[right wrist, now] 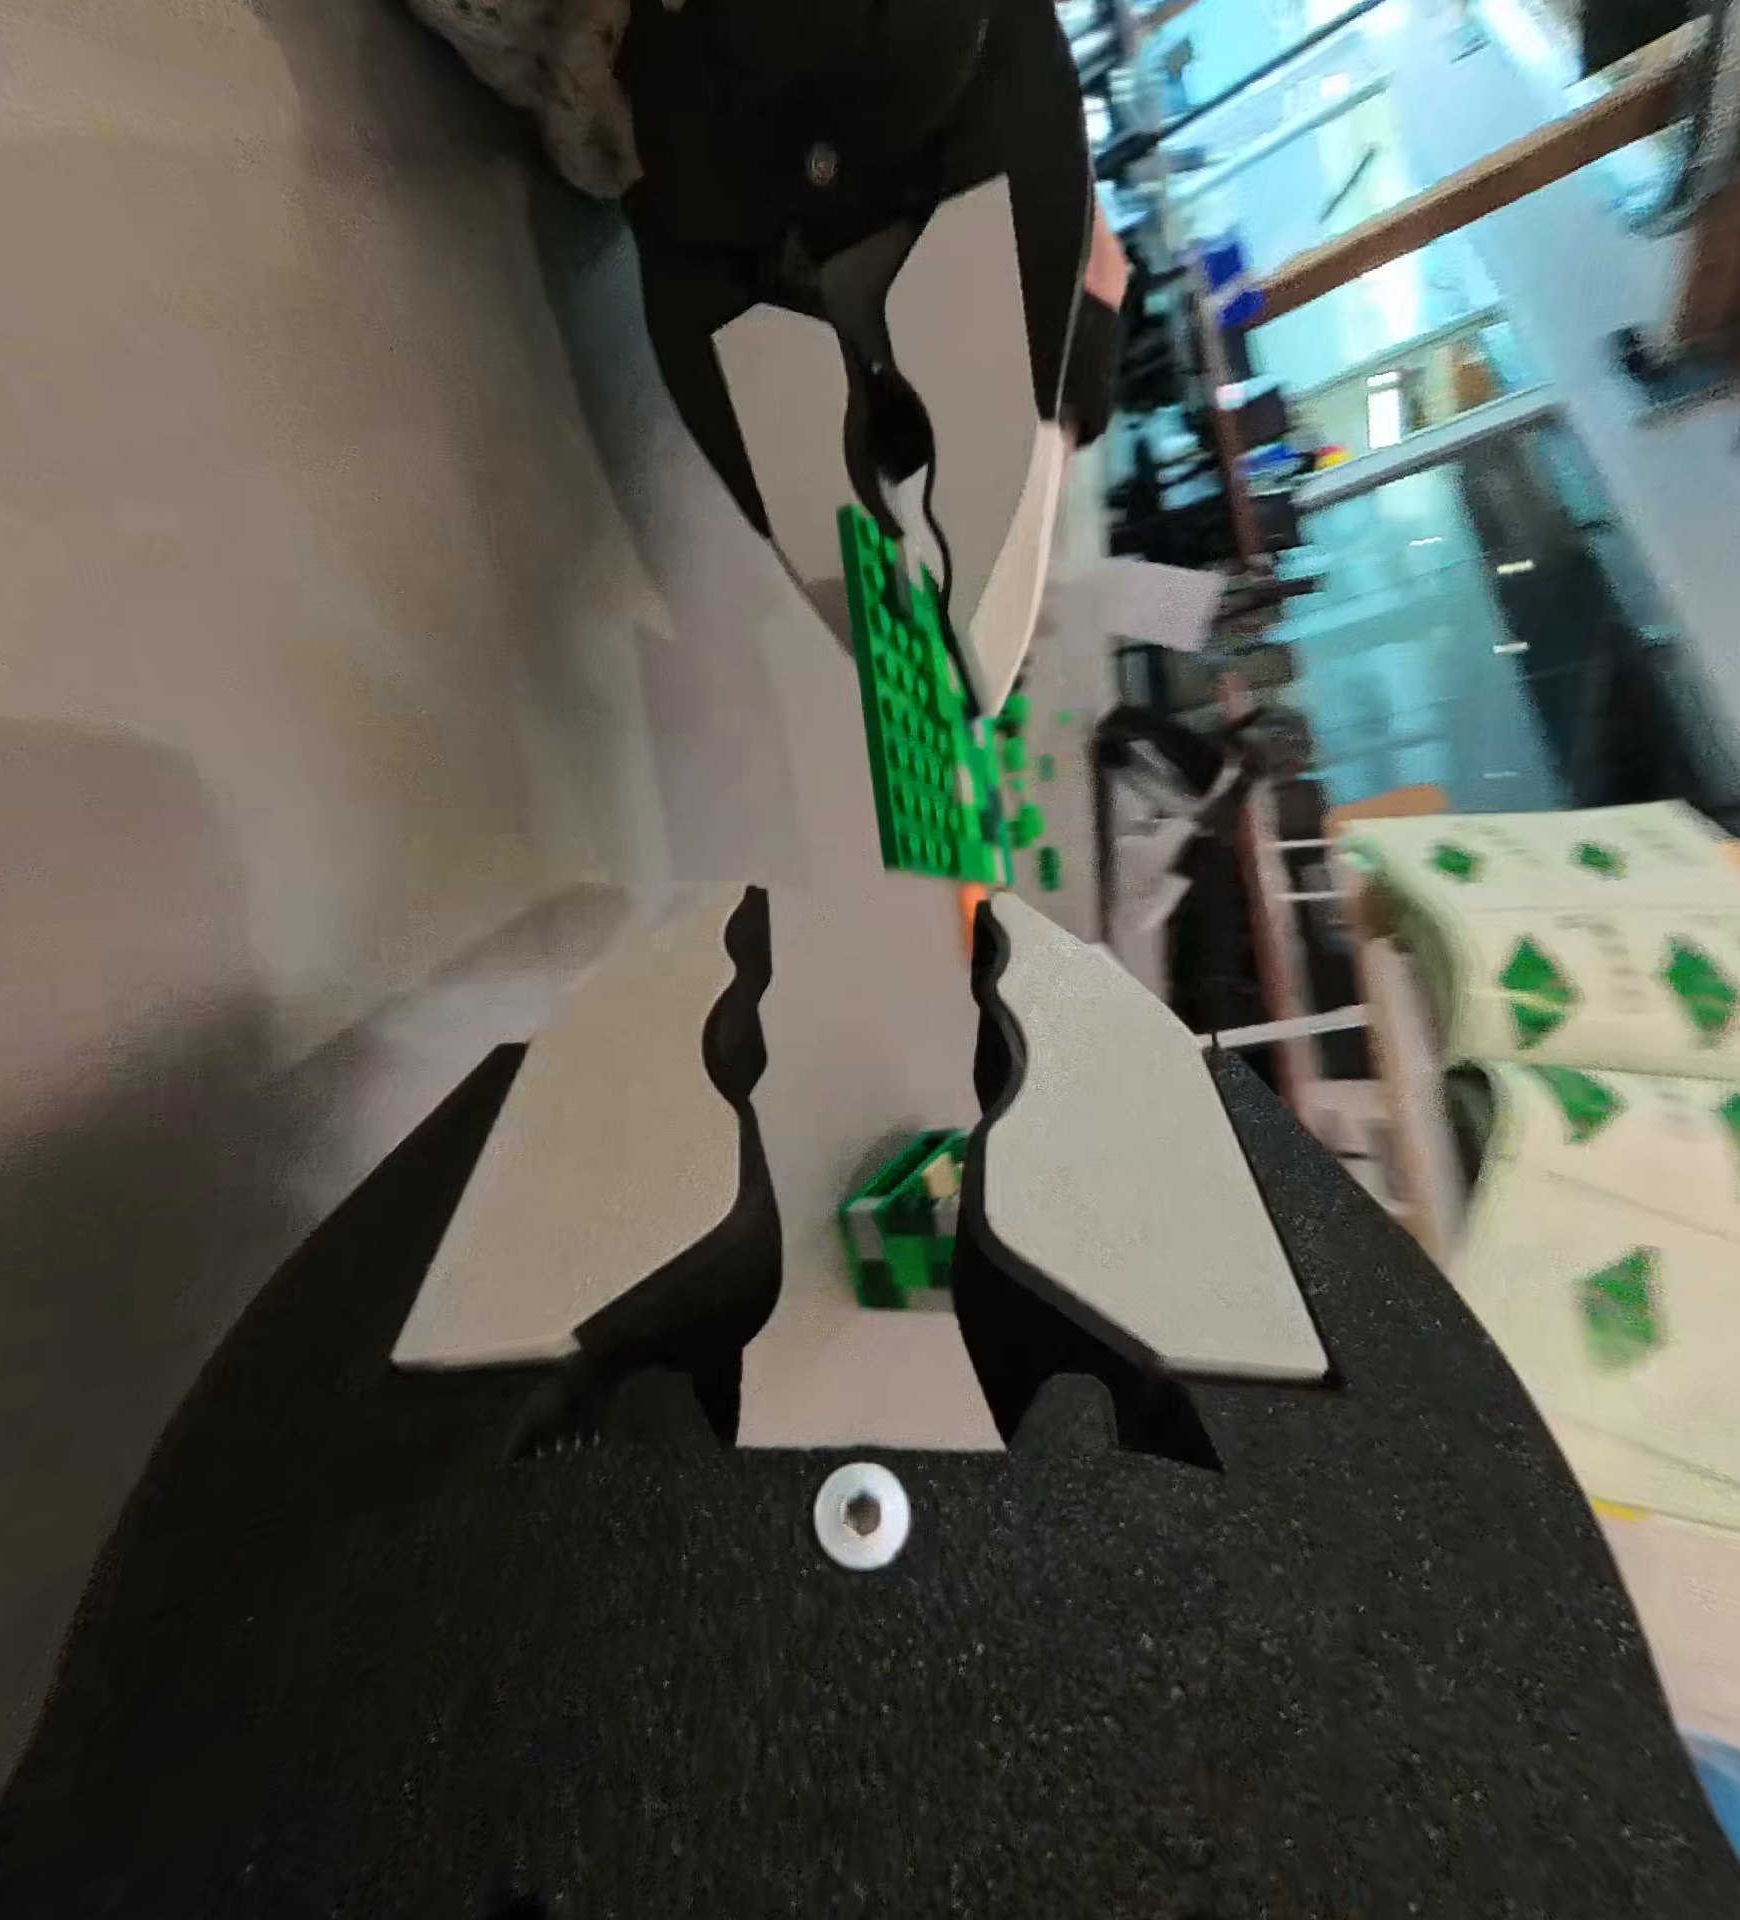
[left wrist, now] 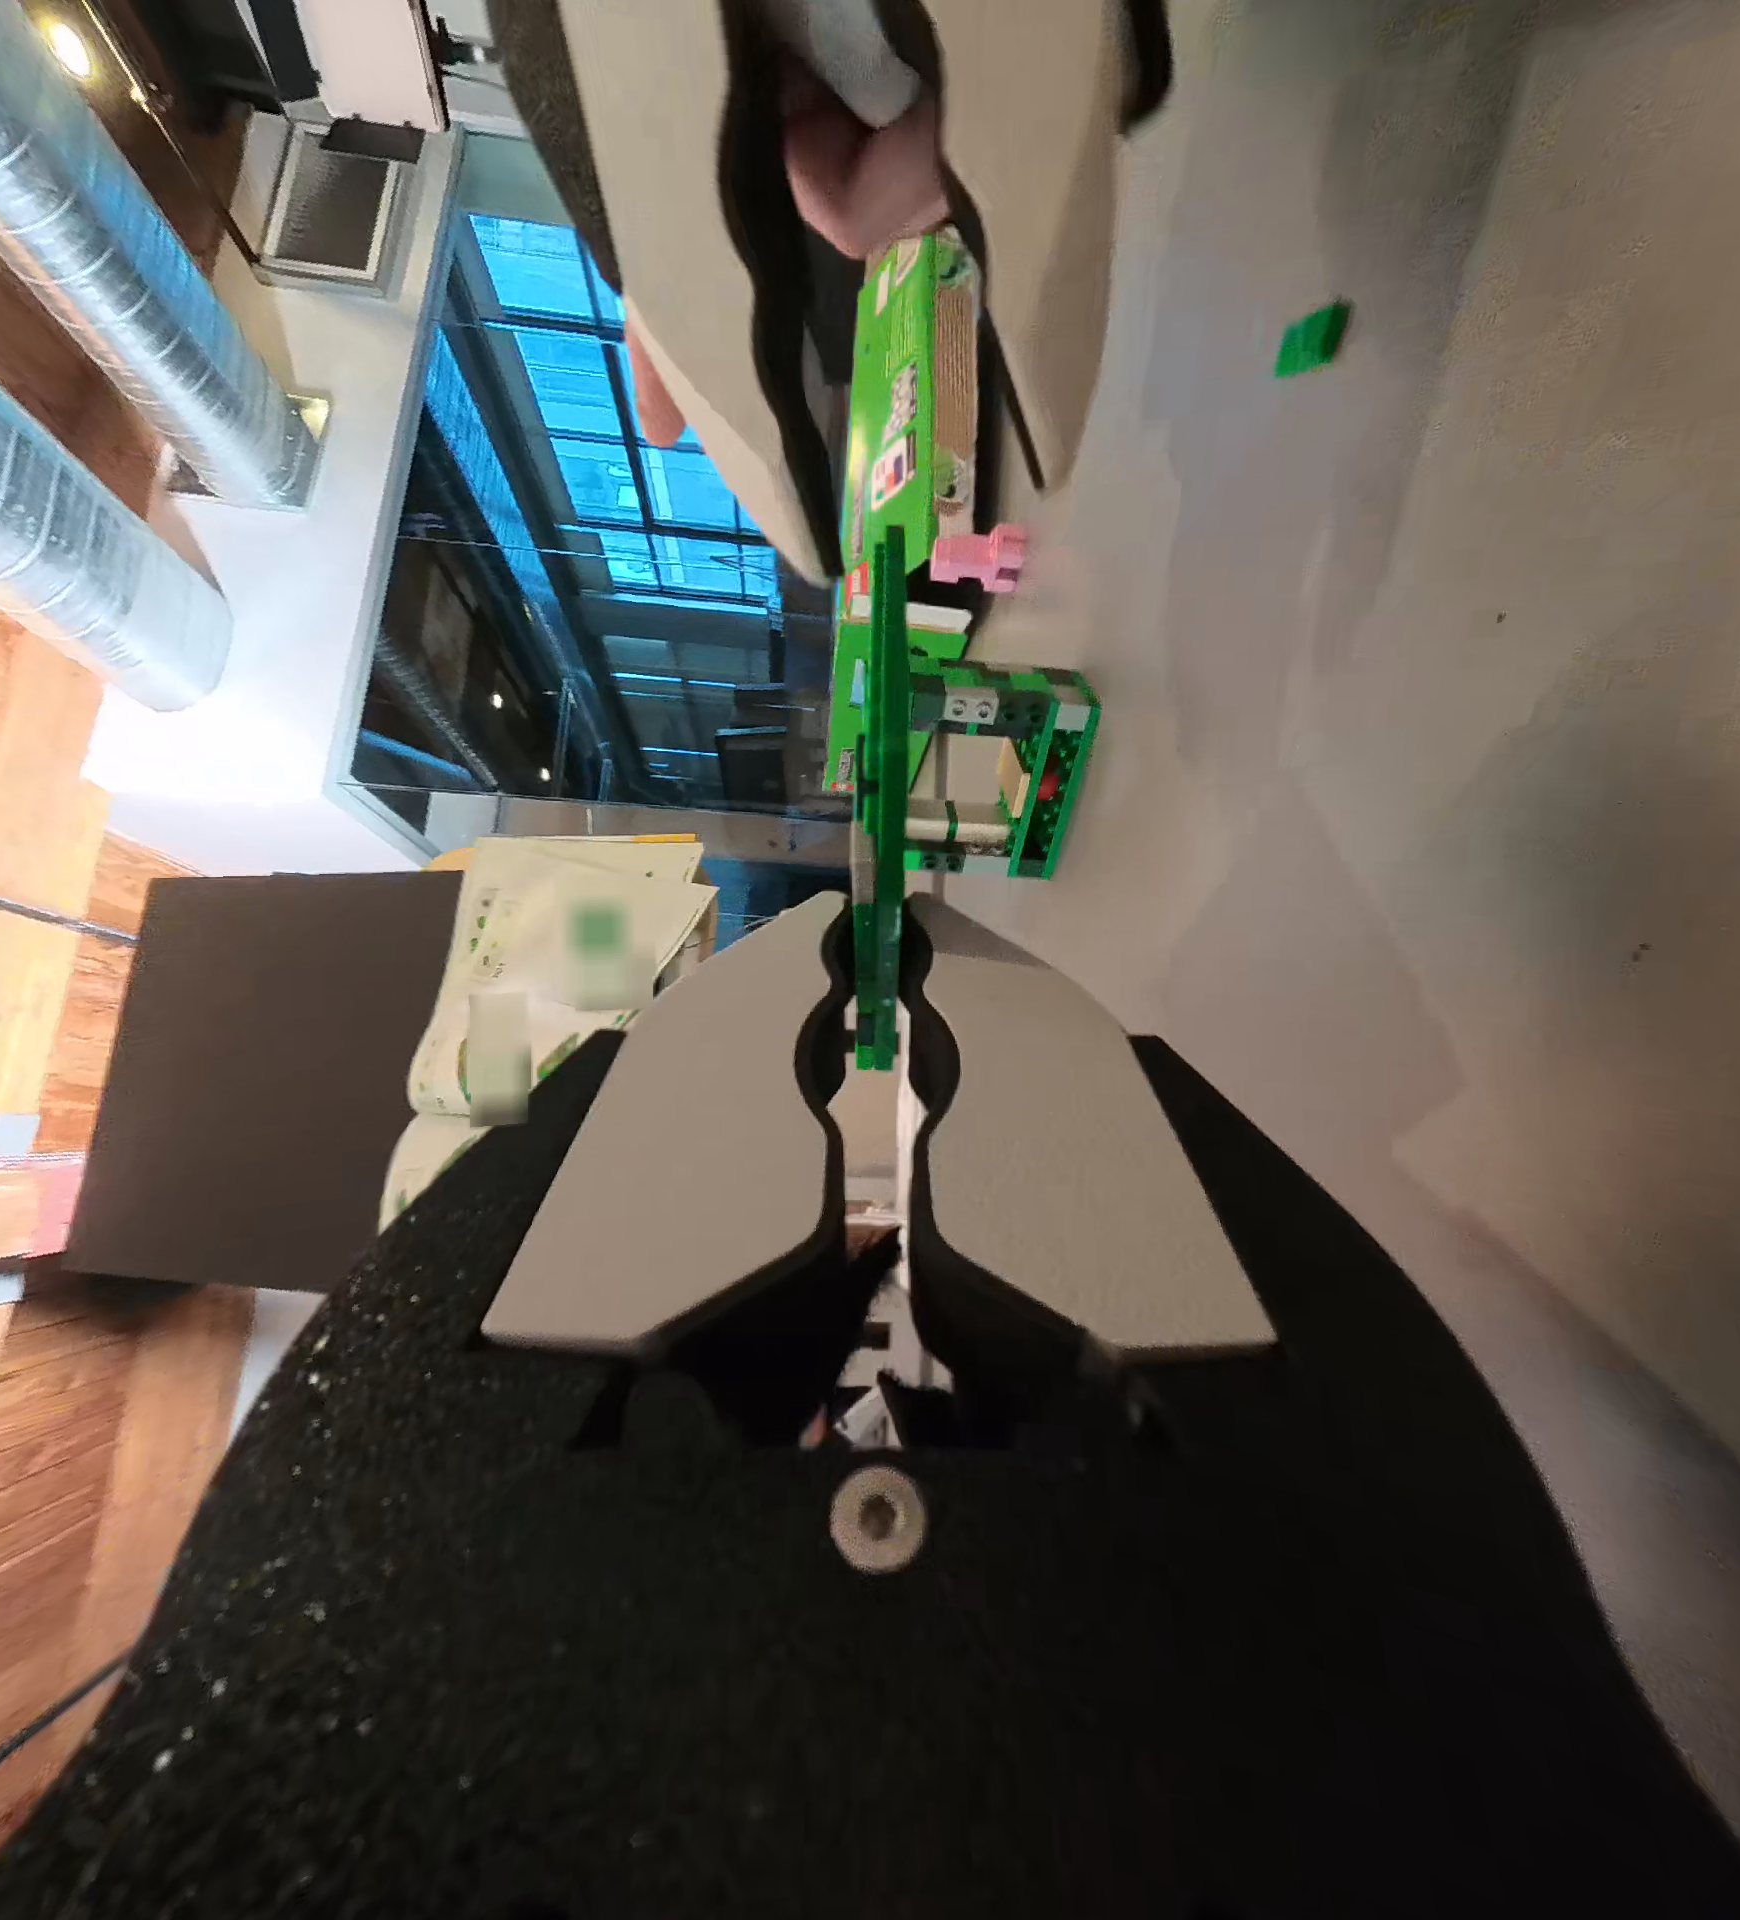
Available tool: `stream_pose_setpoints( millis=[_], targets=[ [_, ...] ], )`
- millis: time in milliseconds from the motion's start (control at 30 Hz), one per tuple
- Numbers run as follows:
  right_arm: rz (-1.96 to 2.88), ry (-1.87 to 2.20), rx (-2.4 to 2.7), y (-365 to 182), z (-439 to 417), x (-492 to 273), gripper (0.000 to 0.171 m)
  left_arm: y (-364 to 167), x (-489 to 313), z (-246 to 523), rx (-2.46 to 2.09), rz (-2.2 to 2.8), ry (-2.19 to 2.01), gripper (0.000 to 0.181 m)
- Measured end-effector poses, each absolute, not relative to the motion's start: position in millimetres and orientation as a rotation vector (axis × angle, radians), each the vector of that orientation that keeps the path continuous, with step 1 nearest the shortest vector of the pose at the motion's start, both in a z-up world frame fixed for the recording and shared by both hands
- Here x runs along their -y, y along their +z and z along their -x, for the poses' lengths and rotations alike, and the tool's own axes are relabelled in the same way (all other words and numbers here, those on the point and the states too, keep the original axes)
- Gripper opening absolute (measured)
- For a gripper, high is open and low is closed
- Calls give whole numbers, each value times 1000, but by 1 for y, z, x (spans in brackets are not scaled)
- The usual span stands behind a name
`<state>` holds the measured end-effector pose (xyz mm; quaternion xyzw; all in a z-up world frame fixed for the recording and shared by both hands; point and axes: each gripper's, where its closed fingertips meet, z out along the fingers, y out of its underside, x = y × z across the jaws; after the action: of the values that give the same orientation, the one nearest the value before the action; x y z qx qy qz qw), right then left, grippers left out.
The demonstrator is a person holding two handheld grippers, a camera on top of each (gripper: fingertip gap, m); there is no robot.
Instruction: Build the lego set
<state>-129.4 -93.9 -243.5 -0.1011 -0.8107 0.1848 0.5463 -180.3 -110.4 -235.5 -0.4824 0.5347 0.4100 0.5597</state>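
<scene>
My left gripper (left wrist: 881,935) is shut on the end of a flat green studded plate (left wrist: 887,727), seen edge-on and held off the table. In the right wrist view the same plate (right wrist: 923,717) shows its studs and hangs from the left gripper (right wrist: 913,540) just beyond my right gripper (right wrist: 871,899), which is open and empty. The right gripper also shows, open, at the top of the left wrist view (left wrist: 933,525). A partly built green and grey lego house (left wrist: 1001,769) stands on the table, and it shows between my right fingers (right wrist: 902,1216).
On the grey table (left wrist: 1417,935) are a pink lego figure (left wrist: 985,556), a green box (left wrist: 907,395) and a small loose green plate (left wrist: 1313,338). Small green pieces (right wrist: 1032,790) and an orange piece (right wrist: 968,920) lie near the plate. Instruction booklets (right wrist: 1624,987) lie at the table's side.
</scene>
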Motion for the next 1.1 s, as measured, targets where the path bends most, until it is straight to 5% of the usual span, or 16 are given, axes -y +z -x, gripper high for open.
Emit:
stream_pose_setpoints(
  millis=[200, 433, 767, 1100],
  targets=[
    [507, 744, 2017, -218, 119, 84, 36, -242, 109, 175, -1299, 1129, 982, 6],
    [282, 377, 1935, -230, 141, 122, 41, -247, 103, 168, -1224, 1387, 768, 6],
    [325, 299, 1943, -242, 155, 121, 10, -248, 105, 158, -1243, 1410, 728, 6],
    [306, 268, 1941, -246, 155, 123, 7, -252, 105, 157, -1277, 1370, 760, 6]
  ],
)
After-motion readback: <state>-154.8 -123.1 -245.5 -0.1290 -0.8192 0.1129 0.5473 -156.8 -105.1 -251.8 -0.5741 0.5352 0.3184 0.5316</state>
